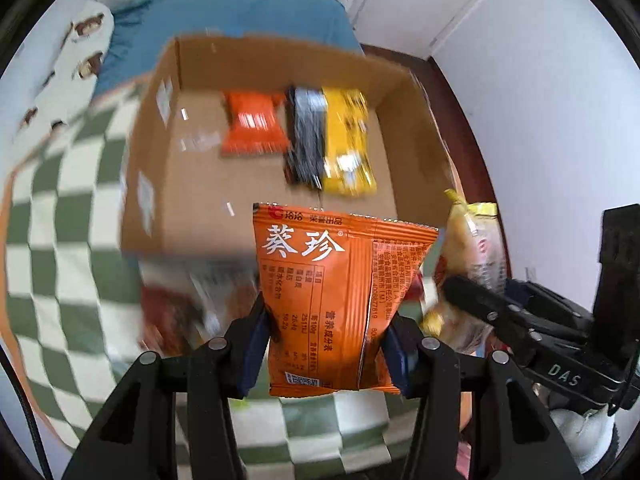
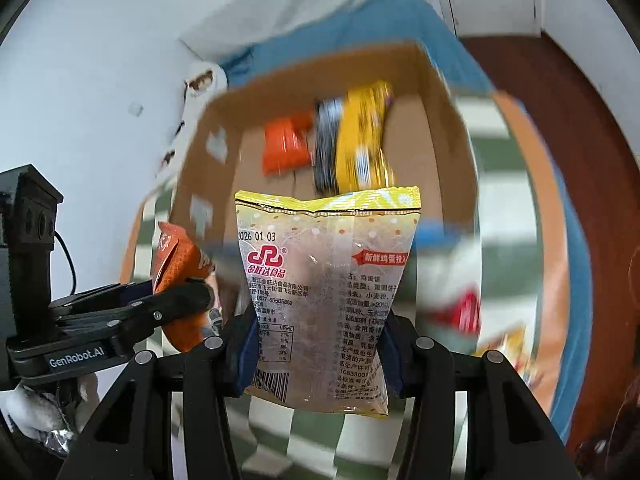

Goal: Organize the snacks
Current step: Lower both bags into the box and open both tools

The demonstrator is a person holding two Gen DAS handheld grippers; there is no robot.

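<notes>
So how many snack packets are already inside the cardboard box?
3, all on the cardboard box floor: orange packet at left, dark packet in the middle, yellow packet at right. Blur may hide more.

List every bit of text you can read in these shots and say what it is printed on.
"葵珍", with "洽洽" above: orange packet in the left gripper.
"2026 01 03" and "金旺达食品": yellow-edged packet in the right gripper.
"GenRobot.AI": left gripper body.
"DAS": right gripper body.
Nutrition tables, barcodes and the packets in the cardboard box are too small or blurred.
</notes>
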